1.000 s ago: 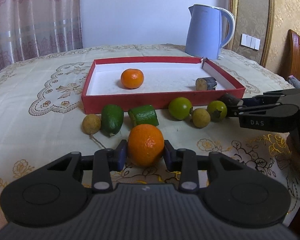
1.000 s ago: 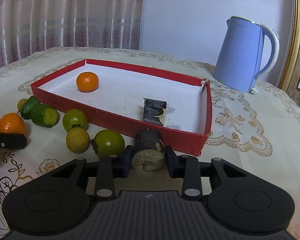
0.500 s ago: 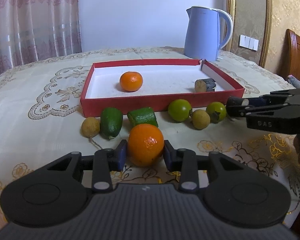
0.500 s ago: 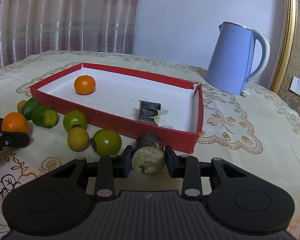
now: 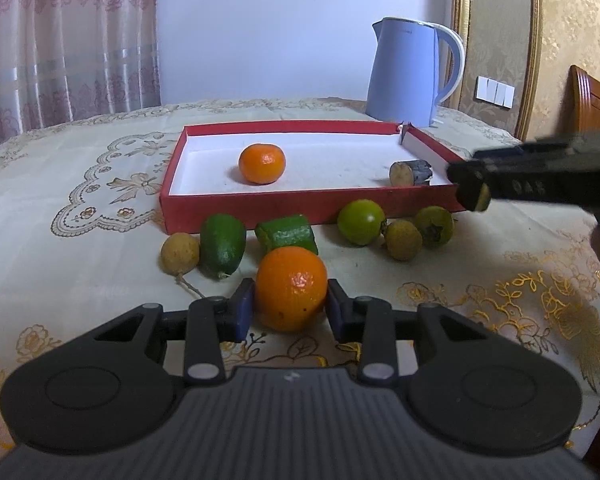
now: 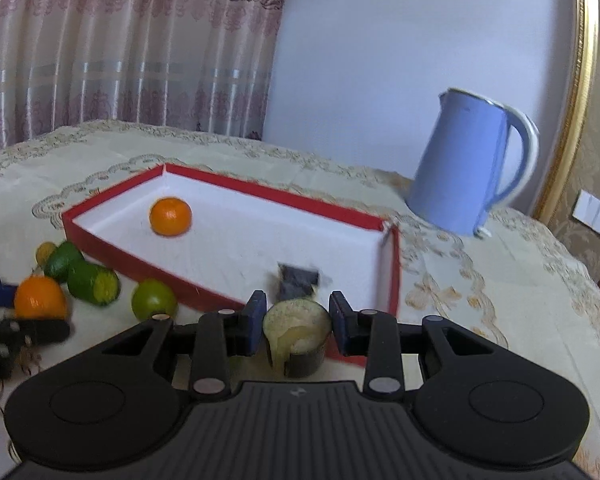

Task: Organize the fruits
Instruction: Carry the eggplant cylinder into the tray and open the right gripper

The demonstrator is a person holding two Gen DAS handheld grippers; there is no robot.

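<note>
My left gripper (image 5: 291, 312) is shut on an orange (image 5: 291, 293) low over the tablecloth, in front of the red tray (image 5: 284, 204). In the tray lie another orange (image 5: 261, 163) and a dark-skinned cut piece (image 5: 411, 171). My right gripper (image 6: 298, 322) is shut on a second dark-skinned cut piece (image 6: 298, 330), held up near the tray's near right corner (image 6: 394, 256); it shows in the left wrist view at the right (image 5: 474, 192). Loose before the tray lie two green cut pieces (image 5: 222, 243) (image 5: 289, 233), two green round fruits (image 5: 361, 221) (image 5: 434, 225) and two small tan fruits (image 5: 180, 252) (image 5: 403, 239).
A blue kettle (image 5: 408, 76) stands behind the tray's far right corner. An embroidered cloth (image 5: 80, 200) covers the table. A wooden chair back (image 5: 596, 104) shows at the right, curtains (image 6: 120, 52) behind the table.
My right gripper has risen with its dark cut piece, off the cloth toward the tray's right corner. The left gripper and its orange have stayed put.
</note>
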